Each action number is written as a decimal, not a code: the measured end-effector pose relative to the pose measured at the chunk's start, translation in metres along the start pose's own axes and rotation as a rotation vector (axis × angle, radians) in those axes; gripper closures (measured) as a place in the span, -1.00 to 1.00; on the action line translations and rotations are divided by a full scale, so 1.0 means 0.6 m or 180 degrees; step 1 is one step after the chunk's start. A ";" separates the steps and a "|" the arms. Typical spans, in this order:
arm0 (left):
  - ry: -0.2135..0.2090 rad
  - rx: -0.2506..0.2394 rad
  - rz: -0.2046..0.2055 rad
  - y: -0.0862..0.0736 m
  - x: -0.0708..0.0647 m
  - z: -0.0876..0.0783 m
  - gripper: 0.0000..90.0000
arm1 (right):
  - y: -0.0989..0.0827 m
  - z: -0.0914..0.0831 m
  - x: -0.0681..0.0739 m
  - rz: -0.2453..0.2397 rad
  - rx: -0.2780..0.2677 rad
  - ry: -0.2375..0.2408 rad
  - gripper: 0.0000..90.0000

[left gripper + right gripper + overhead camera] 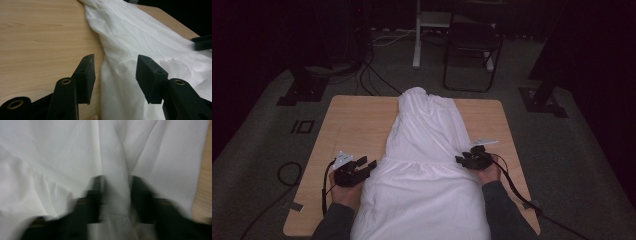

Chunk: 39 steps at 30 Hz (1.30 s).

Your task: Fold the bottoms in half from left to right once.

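At the lower middle of the high view, a white garment (424, 165) lies along the table (352, 125) toward its far edge. The left hand-held gripper (364, 164) stands wide beside its left edge; the right hand-held gripper (468, 156) straddles a fold, blurred, grip unclear.

Right tongs (116, 195) blurred; garment (422, 190) cut off below.

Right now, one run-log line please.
left gripper: open at cloth edge | right gripper: around a cloth fold, blurred | table: cloth lengthwise
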<state>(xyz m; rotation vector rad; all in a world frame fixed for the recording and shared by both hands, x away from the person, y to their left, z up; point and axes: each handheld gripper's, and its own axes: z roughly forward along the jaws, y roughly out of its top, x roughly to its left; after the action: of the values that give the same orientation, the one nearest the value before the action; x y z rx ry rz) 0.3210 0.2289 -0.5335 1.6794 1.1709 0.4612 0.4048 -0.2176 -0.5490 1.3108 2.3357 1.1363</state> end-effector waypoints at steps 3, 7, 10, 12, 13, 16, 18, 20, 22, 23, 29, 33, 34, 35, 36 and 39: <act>-0.0012 -0.0020 0.0147 0.007 -0.012 -0.001 0.10 | 0.010 -0.030 0.001 -0.0080 -0.0360 -0.0329 0.95; -0.0012 -0.0156 0.0251 0.032 -0.023 -0.007 0.07 | 0.030 -0.086 -0.018 -0.0002 -0.0818 -0.0721 0.95; 0.0015 -0.0200 0.0310 0.055 -0.032 0.003 0.05 | 0.020 -0.065 -0.042 0.0102 -0.0618 -0.0733 0.94; 0.0011 -0.0121 0.0370 0.072 -0.036 0.023 -0.03 | 0.005 -0.042 -0.051 0.0168 -0.0456 -0.0719 0.94; 0.0015 -0.0052 0.0392 0.080 -0.038 0.037 -0.07 | -0.005 -0.027 -0.056 0.0221 -0.0380 -0.0693 0.93; 0.0034 0.0173 0.0443 0.093 -0.042 0.088 -0.13 | -0.020 -0.007 -0.061 0.0317 -0.0310 -0.0636 0.93; 0.0021 0.0344 0.0438 0.092 -0.044 0.127 -0.14 | -0.023 -0.001 -0.061 0.0293 -0.0278 -0.0648 0.92; -0.0013 0.0503 0.0416 0.085 -0.045 0.160 -0.20 | -0.023 -0.001 -0.061 0.0303 -0.0278 -0.0638 0.91; 0.0032 0.0586 0.0441 0.077 -0.045 0.181 -0.20 | -0.023 -0.001 -0.061 0.0294 -0.0278 -0.0635 0.90; 0.0072 0.0612 0.0411 0.073 -0.044 0.189 -0.20 | -0.024 -0.001 -0.062 0.0296 -0.0284 -0.0631 0.90; 0.0102 0.0565 0.0251 0.054 -0.022 0.186 0.96 | -0.028 -0.001 -0.061 0.0302 -0.0328 -0.0620 0.90; 0.0118 0.0490 0.0258 0.044 -0.014 0.163 0.99 | -0.031 -0.003 -0.054 0.0268 -0.0311 -0.0608 0.90; 0.0118 0.0478 0.0271 0.042 -0.013 0.158 1.00 | -0.034 -0.004 -0.050 0.0237 -0.0314 -0.0593 0.90; 0.0141 0.0443 0.0264 0.039 -0.013 0.149 1.00 | -0.036 -0.005 -0.047 0.0216 -0.0309 -0.0585 0.90; 0.0127 0.0416 0.0242 0.037 -0.012 0.142 1.00 | -0.039 -0.006 -0.043 0.0190 -0.0298 -0.0567 0.90; 0.0103 0.0383 0.0210 0.028 -0.013 0.118 1.00 | -0.048 -0.011 -0.033 0.0199 -0.0292 -0.0512 0.90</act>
<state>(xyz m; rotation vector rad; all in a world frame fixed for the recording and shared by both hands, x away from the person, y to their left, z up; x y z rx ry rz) 0.3778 0.1856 -0.5477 1.8245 1.1896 0.4682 0.3948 -0.2458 -0.5683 1.3959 2.1177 1.0982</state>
